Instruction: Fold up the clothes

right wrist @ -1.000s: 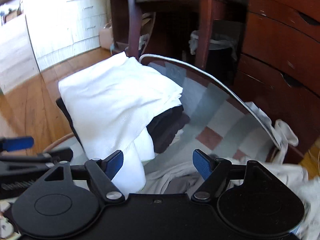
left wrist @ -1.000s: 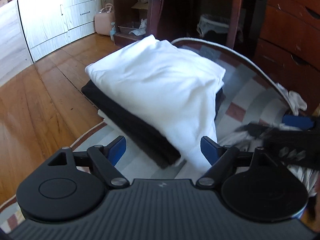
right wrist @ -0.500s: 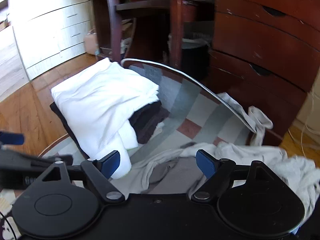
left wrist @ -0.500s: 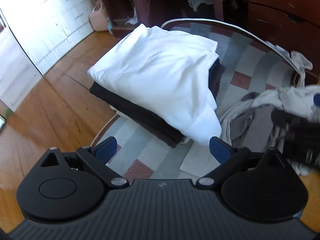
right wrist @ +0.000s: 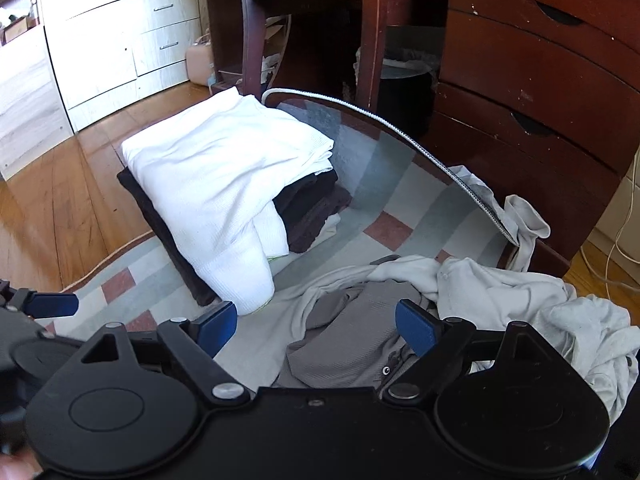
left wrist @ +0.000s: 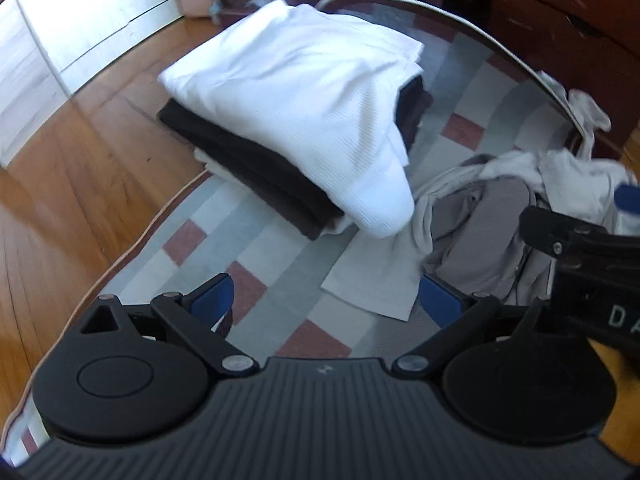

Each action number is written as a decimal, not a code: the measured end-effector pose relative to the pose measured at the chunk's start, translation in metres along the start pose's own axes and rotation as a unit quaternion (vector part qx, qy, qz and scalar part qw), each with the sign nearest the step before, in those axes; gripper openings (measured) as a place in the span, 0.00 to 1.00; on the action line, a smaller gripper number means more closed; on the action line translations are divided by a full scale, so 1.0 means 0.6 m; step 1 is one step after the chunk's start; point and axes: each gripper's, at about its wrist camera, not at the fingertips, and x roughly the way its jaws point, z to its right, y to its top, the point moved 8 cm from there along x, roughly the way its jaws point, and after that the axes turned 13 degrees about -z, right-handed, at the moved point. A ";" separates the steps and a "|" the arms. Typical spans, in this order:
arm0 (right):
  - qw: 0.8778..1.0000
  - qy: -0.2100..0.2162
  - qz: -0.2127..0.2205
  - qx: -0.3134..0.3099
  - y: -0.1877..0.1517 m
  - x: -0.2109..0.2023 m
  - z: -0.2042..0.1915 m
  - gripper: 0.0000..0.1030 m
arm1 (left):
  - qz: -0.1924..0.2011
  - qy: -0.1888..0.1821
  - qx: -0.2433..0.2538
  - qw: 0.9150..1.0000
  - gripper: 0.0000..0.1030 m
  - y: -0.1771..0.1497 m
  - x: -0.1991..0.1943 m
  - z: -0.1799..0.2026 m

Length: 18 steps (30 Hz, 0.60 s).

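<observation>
Both grippers, left gripper (left wrist: 326,300) and right gripper (right wrist: 316,326), spread empty; next, I'd say, seize the crumpled grey shirt (right wrist: 352,344) beside the folded white-and-dark stack (right wrist: 224,176).

Ribbed white cloth garment (left wrist: 304,92) tops a matt dark cloth stack (left wrist: 248,168) beside glossy wood floor (left wrist: 72,184).

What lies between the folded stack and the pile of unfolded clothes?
Only rug at the far end; nearer, the folded stack and the pile nearly meet. The right wrist view shows this best.
</observation>
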 end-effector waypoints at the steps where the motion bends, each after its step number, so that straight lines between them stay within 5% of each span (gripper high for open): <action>1: 1.000 0.003 0.001 0.005 0.000 -0.002 0.003 0.87 | 0.005 0.011 0.000 1.000 0.98 0.000 -0.008 -0.001; 18: 1.000 0.005 -0.011 -0.011 -0.004 -0.004 0.005 0.87 | 0.016 0.033 0.036 0.999 0.98 -0.007 -0.027 0.018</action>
